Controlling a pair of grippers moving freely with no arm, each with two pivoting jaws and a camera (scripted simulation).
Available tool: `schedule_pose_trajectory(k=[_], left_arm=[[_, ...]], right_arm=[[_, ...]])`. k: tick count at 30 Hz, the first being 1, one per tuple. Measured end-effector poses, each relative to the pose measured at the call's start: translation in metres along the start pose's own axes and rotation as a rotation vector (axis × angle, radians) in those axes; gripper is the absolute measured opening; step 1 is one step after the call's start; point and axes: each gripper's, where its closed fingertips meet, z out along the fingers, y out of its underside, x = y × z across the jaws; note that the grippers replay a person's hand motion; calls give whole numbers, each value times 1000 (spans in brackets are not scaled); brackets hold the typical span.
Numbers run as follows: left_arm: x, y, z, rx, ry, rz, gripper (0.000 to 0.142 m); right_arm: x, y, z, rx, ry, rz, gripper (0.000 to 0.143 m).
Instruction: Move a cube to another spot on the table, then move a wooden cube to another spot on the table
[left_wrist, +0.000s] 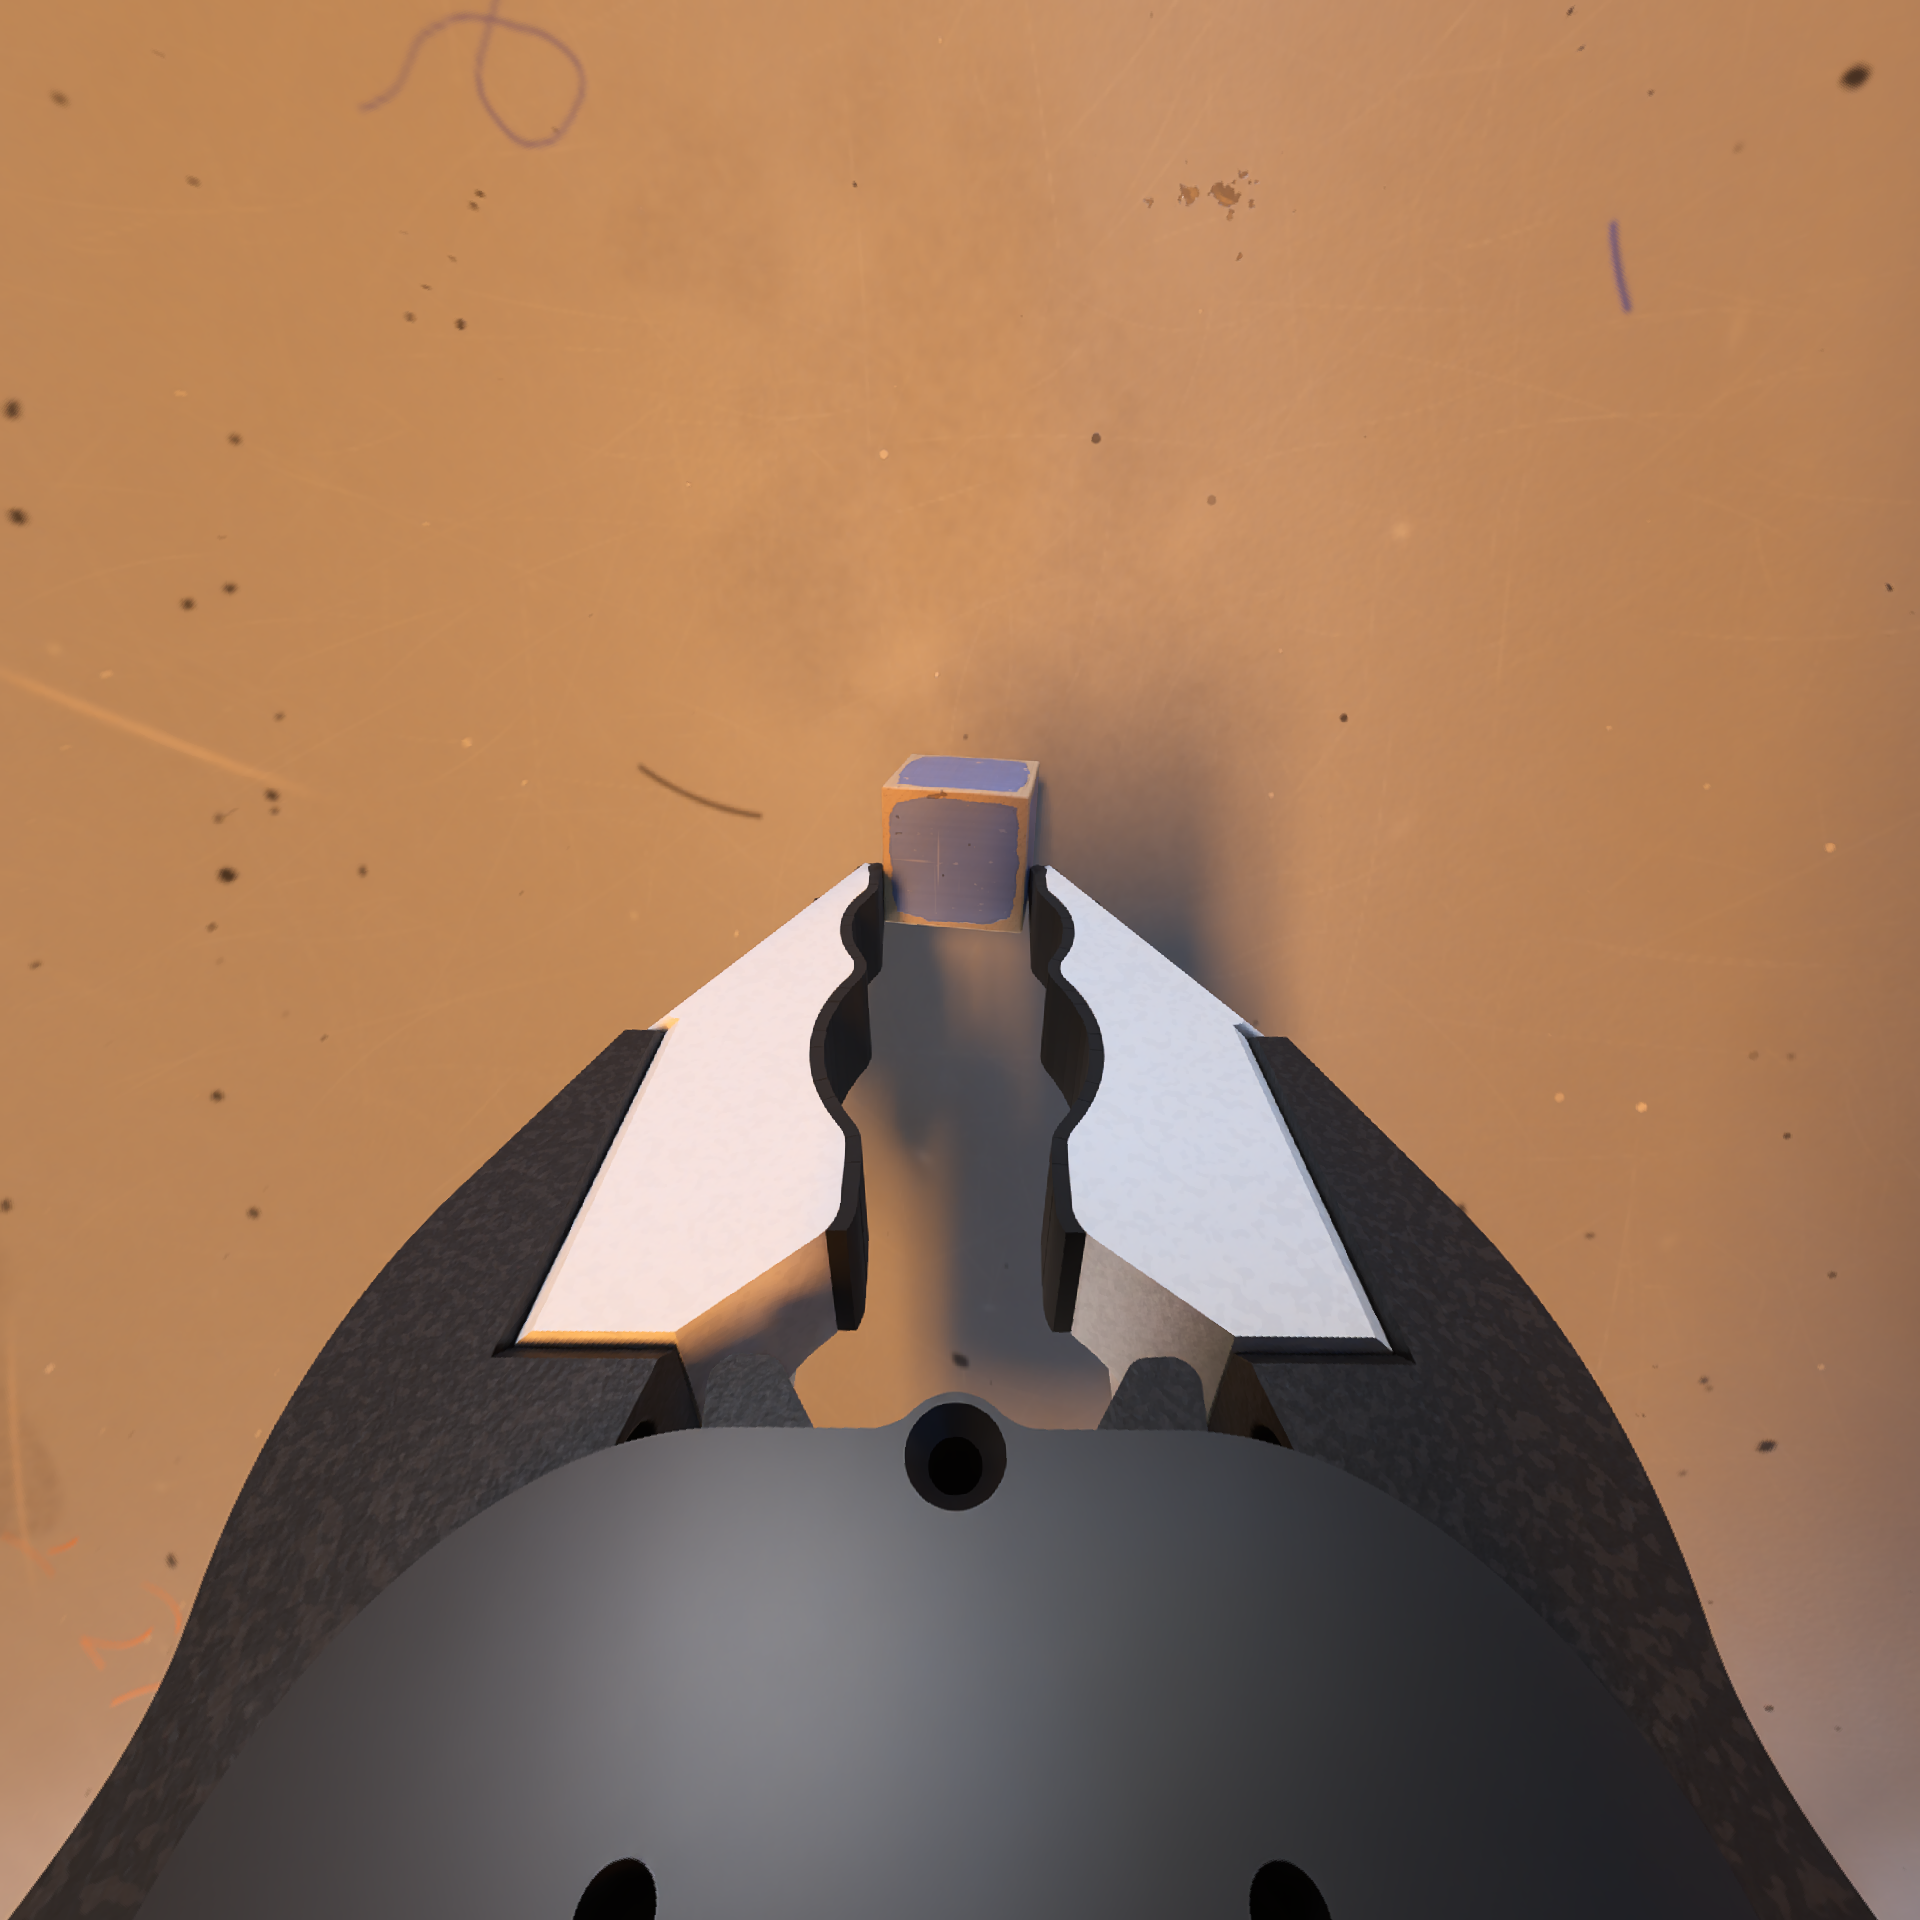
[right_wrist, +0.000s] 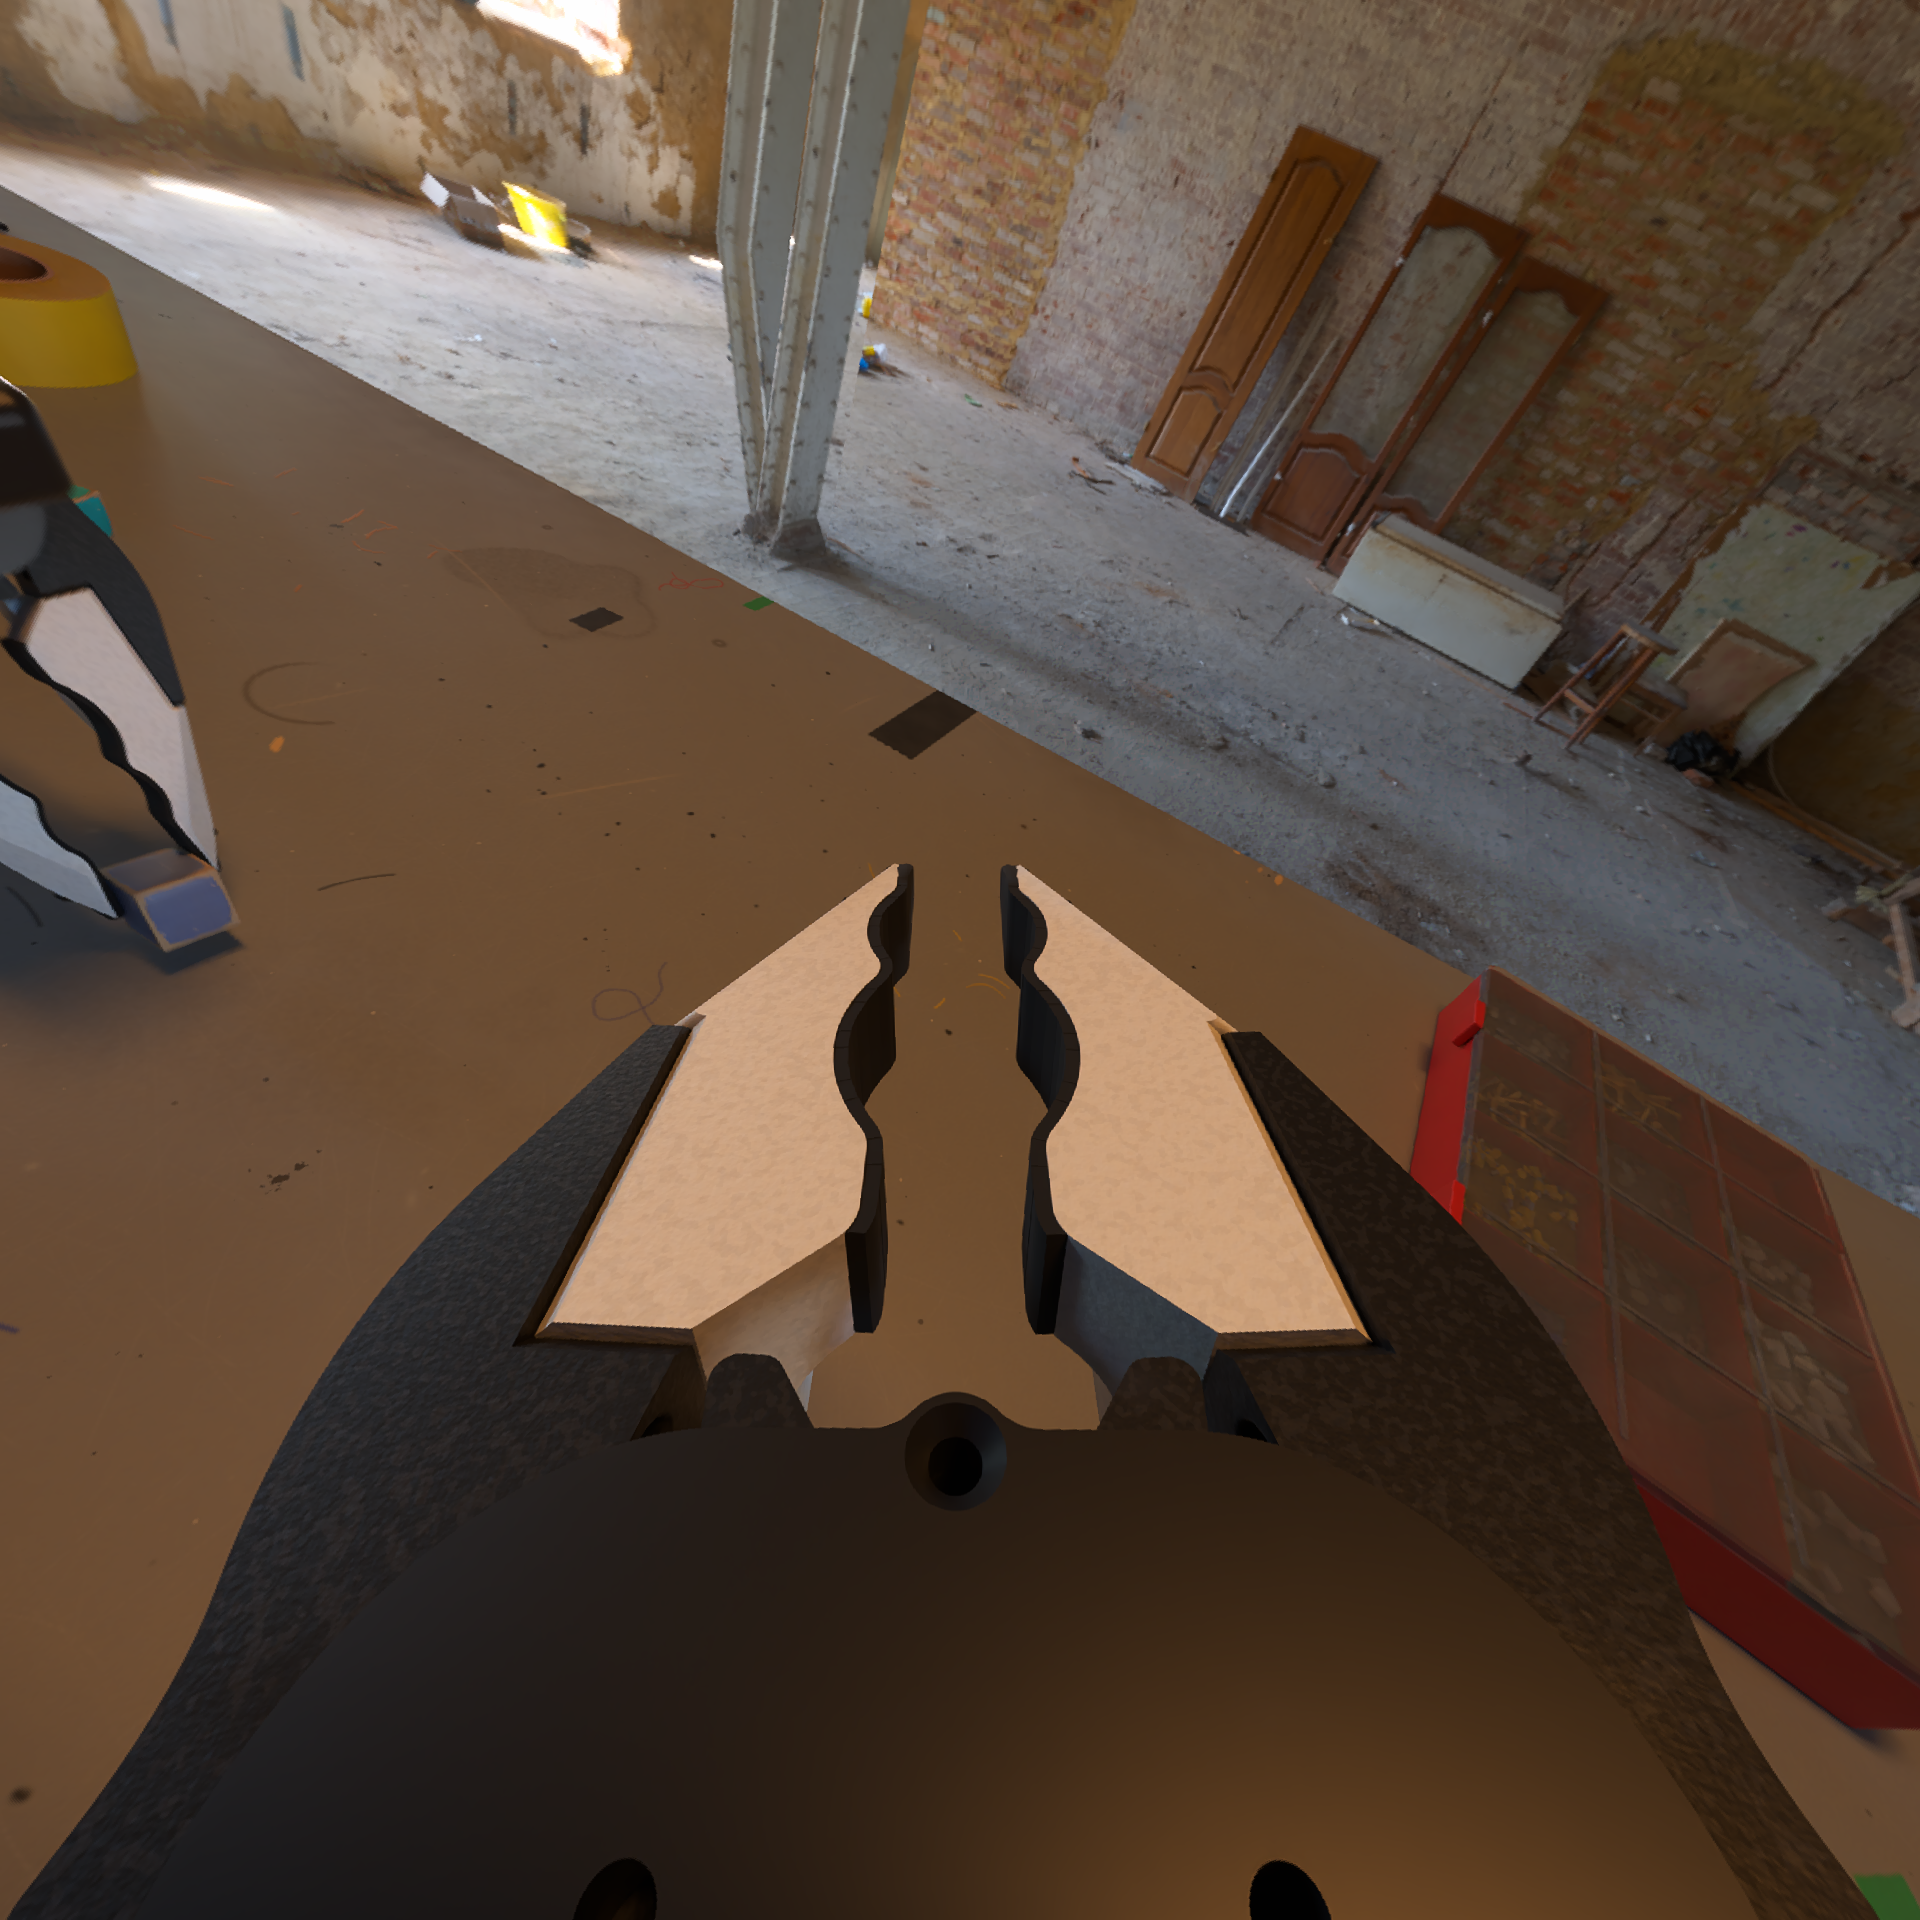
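Brown table (left_wrist: 520, 520) fills the whole left wrist view, dotted with dark specks and a few pen marks. It is the biggest thing, and everything sits on it or hangs over it.

At the right edge, in the right wrist view, lies a flat red box (right_wrist: 1704, 1299). Far back on the left stands a yellow ring (right_wrist: 62, 322).

Next comes the left gripper (left_wrist: 954, 894), pointing down at the table. Its two tips pinch a small cube (left_wrist: 956, 847) between them, one tip on each side. The pinch is likely there so the cube can be carried to a new spot. In the right wrist view the same cube (right_wrist: 177, 899) looks lifted a little off the table, with a dark shadow under it, and it tilts a bit.

The right gripper (right_wrist: 956, 883) hangs apart, well away from the cube. Its tips have a gap between them and hold nothing. It probably waits for its turn.

The cube is blue with wood-coloured edges. All its sides look the same length, so it has no long side. One blue face looks toward the left camera.
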Motion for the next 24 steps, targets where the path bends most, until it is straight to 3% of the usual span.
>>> schedule_pose_trajectory(k=[24], left_arm=[[-2, -8, 18, -51, 24, 42, 27]], right_arm=[[2, 5, 2, -6, -27, 22, 16]])
